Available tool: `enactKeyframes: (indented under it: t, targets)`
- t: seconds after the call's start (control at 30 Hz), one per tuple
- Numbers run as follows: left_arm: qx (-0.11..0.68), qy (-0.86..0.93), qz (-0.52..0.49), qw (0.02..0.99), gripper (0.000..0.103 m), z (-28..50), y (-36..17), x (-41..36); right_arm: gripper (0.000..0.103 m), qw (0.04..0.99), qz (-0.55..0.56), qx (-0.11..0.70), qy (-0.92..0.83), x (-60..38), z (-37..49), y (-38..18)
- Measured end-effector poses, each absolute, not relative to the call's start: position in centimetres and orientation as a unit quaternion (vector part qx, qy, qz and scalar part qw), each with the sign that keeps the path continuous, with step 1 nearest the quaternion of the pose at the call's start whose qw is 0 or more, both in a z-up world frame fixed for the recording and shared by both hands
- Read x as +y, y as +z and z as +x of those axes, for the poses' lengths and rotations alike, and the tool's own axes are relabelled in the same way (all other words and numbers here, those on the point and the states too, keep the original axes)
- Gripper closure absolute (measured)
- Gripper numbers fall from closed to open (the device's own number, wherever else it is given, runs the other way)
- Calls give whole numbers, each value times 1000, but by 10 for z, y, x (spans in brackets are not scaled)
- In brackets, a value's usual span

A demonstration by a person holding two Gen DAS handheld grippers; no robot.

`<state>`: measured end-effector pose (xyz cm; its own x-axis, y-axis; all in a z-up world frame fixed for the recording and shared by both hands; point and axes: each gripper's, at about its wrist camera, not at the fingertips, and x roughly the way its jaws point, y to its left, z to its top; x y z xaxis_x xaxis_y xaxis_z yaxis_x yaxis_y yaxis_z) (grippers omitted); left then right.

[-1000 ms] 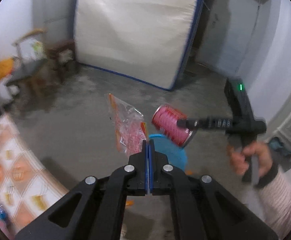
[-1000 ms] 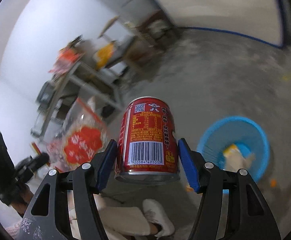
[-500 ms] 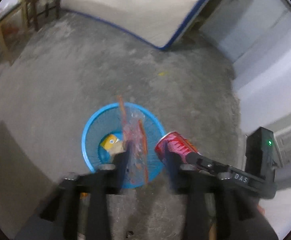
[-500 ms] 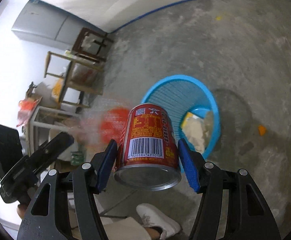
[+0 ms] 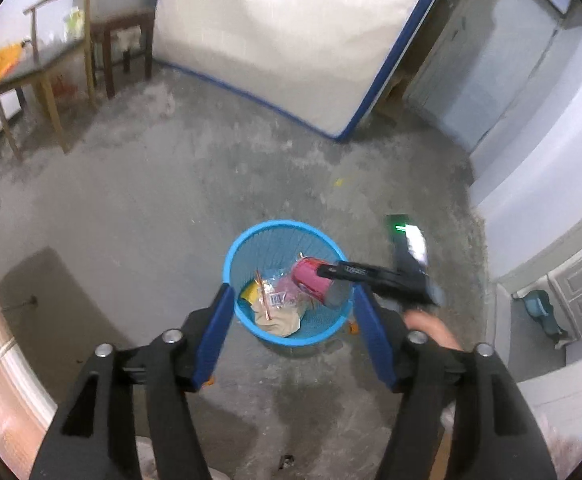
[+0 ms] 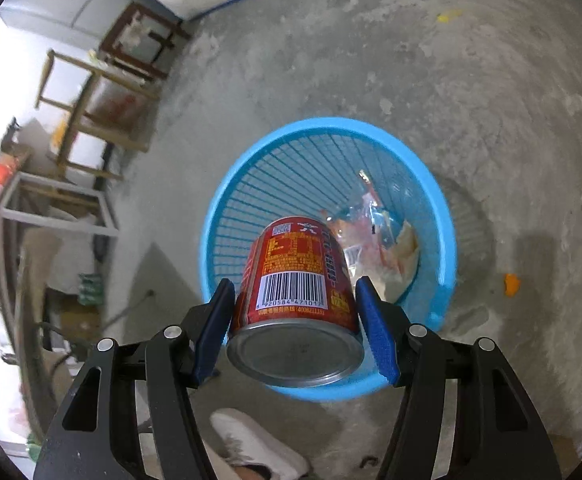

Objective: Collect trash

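Note:
A blue mesh trash basket (image 5: 247,240) stands on the concrete floor; it also shows in the right wrist view (image 6: 447,224). A clear red-printed snack wrapper (image 5: 279,298) lies inside it on other trash, also visible in the right wrist view (image 6: 375,224). My left gripper (image 5: 291,328) is open and empty just above the basket's near rim. My right gripper (image 6: 295,312) is shut on a red drink can (image 6: 297,280), held tilted over the basket; the can also shows in the left wrist view (image 5: 311,280).
A white mattress with blue edging (image 5: 283,32) leans on the far wall. Wooden chairs and stools (image 5: 119,40) stand at the back left. A small orange scrap (image 6: 511,283) lies on the floor right of the basket. My shoe (image 6: 259,448) is below the basket.
My left gripper opened and the snack wrapper dropped into the basket. My right gripper carried the can over the basket and tipped it downward.

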<state>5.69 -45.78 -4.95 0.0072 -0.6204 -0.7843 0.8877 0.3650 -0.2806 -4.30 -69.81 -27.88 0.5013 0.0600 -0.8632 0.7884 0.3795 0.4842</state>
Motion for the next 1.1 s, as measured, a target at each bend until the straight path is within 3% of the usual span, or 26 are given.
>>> enactKeyframes:
  t: [0.17, 0.3, 0.47, 0.77, 1.1]
  targets:
    - [389, -522, 157, 742, 30, 44, -5, -363, 44, 708, 450, 472, -271, -701, -10, -307]
    - [385, -479, 156, 774, 27, 41, 4, -296, 42, 688, 452, 501, -266, -698, 1, -335]
    - [370, -412, 162, 817, 26, 33, 6, -228, 42, 704, 458, 480, -253, -687, -12, -317]
    - [355, -335, 122, 864, 24, 33, 8, -151, 37, 781, 411, 403, -241, -654, -74, -199]
    - [355, -218, 96, 904, 21, 32, 4, -64, 9, 892, 226, 353, -169, -527, -48, -39]
